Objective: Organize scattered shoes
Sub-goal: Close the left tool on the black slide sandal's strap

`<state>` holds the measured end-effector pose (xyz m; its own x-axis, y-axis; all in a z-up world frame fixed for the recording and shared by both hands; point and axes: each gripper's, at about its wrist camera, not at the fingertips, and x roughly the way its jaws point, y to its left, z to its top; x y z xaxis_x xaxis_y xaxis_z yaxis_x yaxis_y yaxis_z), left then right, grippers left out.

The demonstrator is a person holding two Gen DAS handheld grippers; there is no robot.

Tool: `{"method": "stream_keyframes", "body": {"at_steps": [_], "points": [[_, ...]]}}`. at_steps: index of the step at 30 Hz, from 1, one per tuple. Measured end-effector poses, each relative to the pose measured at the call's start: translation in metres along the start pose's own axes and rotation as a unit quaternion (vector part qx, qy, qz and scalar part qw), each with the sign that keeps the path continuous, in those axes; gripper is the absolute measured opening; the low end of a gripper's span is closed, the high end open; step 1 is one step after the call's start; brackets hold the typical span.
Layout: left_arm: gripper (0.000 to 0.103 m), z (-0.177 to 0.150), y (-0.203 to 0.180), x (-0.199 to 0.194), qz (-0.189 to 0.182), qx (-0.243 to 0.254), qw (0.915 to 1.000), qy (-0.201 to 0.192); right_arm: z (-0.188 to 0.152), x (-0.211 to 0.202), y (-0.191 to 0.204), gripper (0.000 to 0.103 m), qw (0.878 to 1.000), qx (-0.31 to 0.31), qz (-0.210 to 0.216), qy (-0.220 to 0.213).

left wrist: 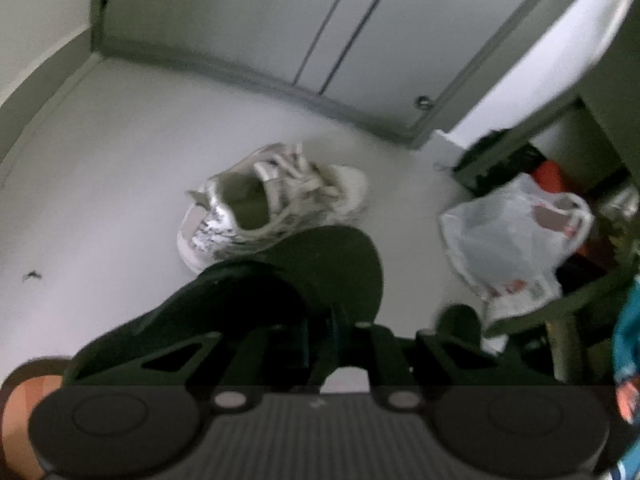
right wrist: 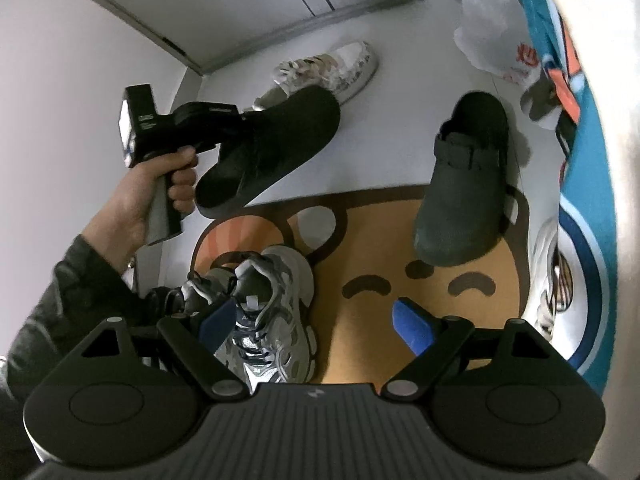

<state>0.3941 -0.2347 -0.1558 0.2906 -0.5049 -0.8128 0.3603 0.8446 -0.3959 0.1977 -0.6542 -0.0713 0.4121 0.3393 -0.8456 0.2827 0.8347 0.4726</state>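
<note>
The left hand-held gripper (right wrist: 250, 128) is clamped on a black clog (right wrist: 276, 148) held off the floor – the right hand-held gripper (right wrist: 316, 320) stands apart, empty – no legible writing on either.

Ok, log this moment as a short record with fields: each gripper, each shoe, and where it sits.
left gripper: shut on the black clog, held clear of the floor
right gripper: open, nothing between the fingers
second black clog: toe on the cartoon mat, heel end on the floor
grey sneaker: on the mat's left edge, below the right gripper
white patterned sneaker: on the floor near the door
plastic bag: on the floor, right of it
</note>
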Motion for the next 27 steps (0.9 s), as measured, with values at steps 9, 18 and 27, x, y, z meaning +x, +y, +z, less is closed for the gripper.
{"method": "stream_keyframes", "body": {"at_steps": [9, 18, 27], "points": [[0.01, -0.027, -0.026, -0.057, -0.046, 0.085, 0.9952, 0.018, -0.002, 0.003, 0.027, 0.09, 0.993, -0.116, -0.004, -0.002], [0.01, -0.067, -0.041, -0.102, -0.097, 0.117, 0.988, 0.03, -0.027, 0.02, 0.06, 0.09, 0.967, -0.256, -0.015, 0.005], [0.01, -0.119, -0.035, -0.128, -0.125, 0.141, 0.9799, 0.066, -0.04, 0.025, 0.071, 0.093, 0.942, -0.336, -0.017, -0.001]]}}
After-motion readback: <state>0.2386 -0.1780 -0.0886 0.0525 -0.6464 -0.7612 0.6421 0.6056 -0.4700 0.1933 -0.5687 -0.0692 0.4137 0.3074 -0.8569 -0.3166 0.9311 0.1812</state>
